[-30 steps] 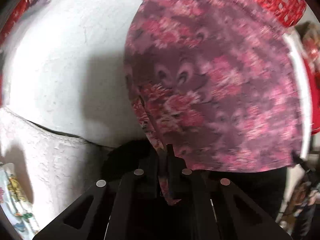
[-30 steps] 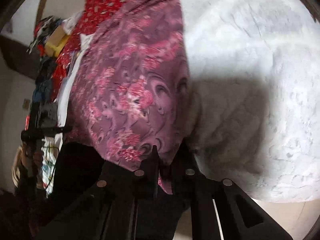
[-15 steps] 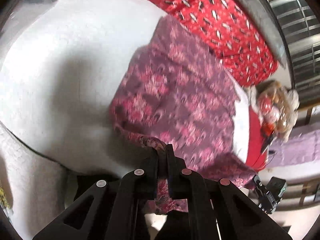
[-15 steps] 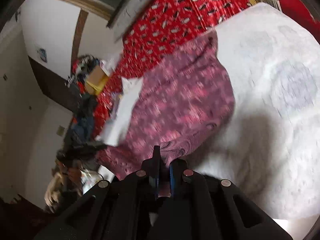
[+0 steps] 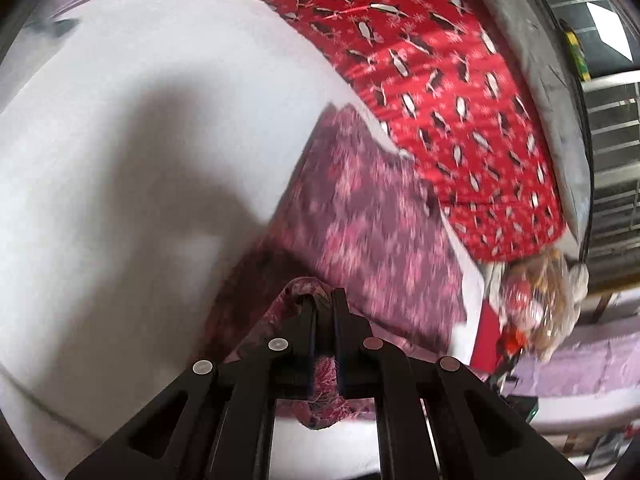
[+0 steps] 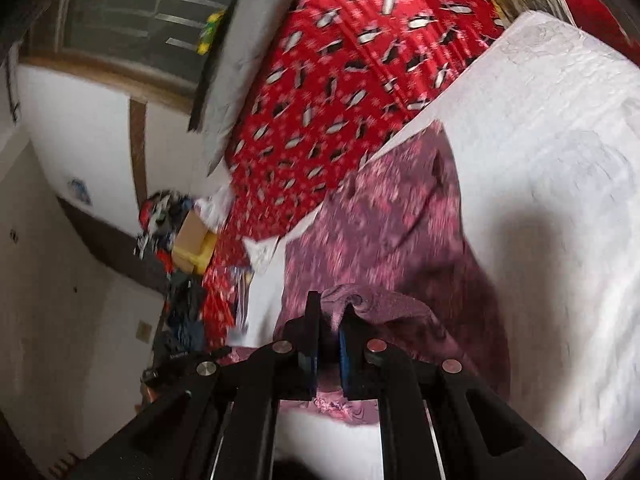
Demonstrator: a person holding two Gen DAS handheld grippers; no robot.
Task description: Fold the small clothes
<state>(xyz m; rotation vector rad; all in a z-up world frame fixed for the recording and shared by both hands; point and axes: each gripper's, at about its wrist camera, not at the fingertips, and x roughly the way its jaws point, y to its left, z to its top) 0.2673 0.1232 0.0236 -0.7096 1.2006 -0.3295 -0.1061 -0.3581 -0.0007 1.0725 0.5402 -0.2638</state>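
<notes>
A maroon garment with a pink flower print (image 5: 360, 216) lies spread on the white bedspread (image 5: 120, 160), its far end near the red blanket. My left gripper (image 5: 323, 300) is shut on the garment's near edge, with cloth bunched between the fingers. In the right wrist view the same garment (image 6: 392, 232) stretches away from me, and my right gripper (image 6: 330, 312) is shut on another part of its near edge. Both grippers hold the near edge lifted above the rest of the cloth.
A red blanket with a penguin print (image 5: 460, 100) covers the far side of the bed; it also shows in the right wrist view (image 6: 340, 80). A bag of toys (image 5: 540, 296) sits at the right. A pile of clothes and a box (image 6: 180, 236) stand by the wall.
Both grippers have risen and pulled back with the garment's near edge. The cloth, close under the cameras before, now lies stretched out over the bed toward the red blanket.
</notes>
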